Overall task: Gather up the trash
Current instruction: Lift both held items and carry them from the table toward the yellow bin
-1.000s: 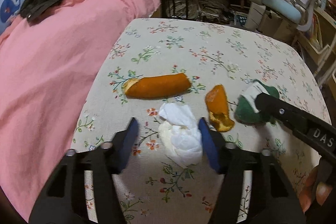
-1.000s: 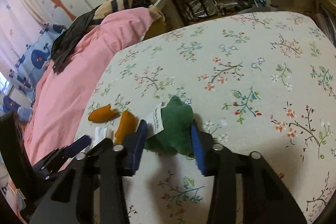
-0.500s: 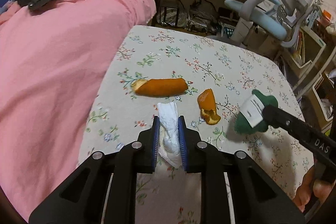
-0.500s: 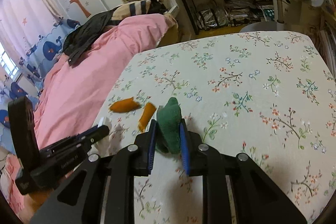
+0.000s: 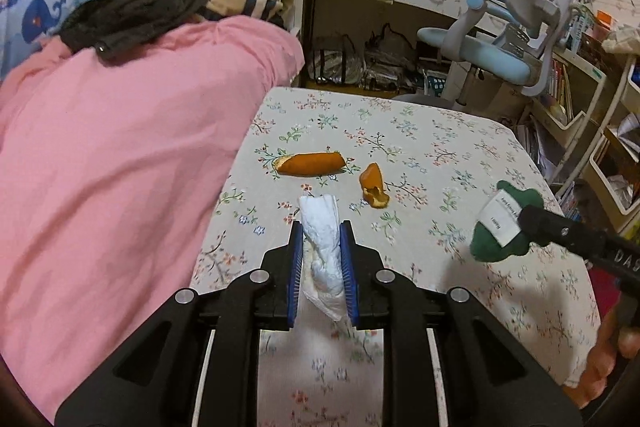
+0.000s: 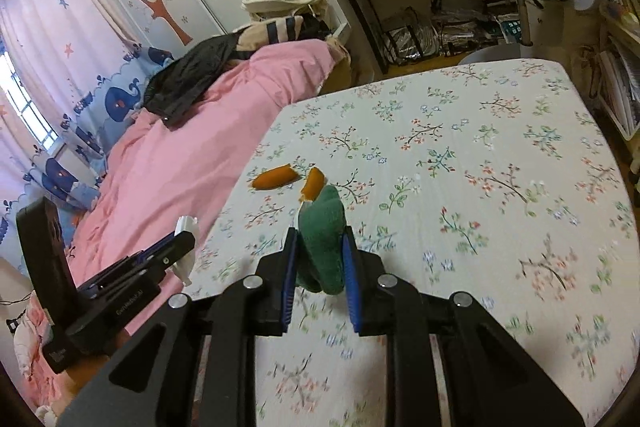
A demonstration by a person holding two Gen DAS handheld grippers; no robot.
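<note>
Left gripper pinches the crumpled white tissue, lifted above the floral tablecloth. Right gripper clamps the green cloth scrap, also aloft. Two orange peel pieces lie on the cloth beyond.

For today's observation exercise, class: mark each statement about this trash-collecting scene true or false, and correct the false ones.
1. The left gripper holds a crumpled white tissue. True.
2. The right gripper is empty. False: its fingers clamp a dark green fabric piece.
3. Two orange peel pieces lie on the floral tablecloth. True.
4. The green piece carries a red label. False: its label is white.
5. A pink blanket lies beside the cloth. True.
</note>
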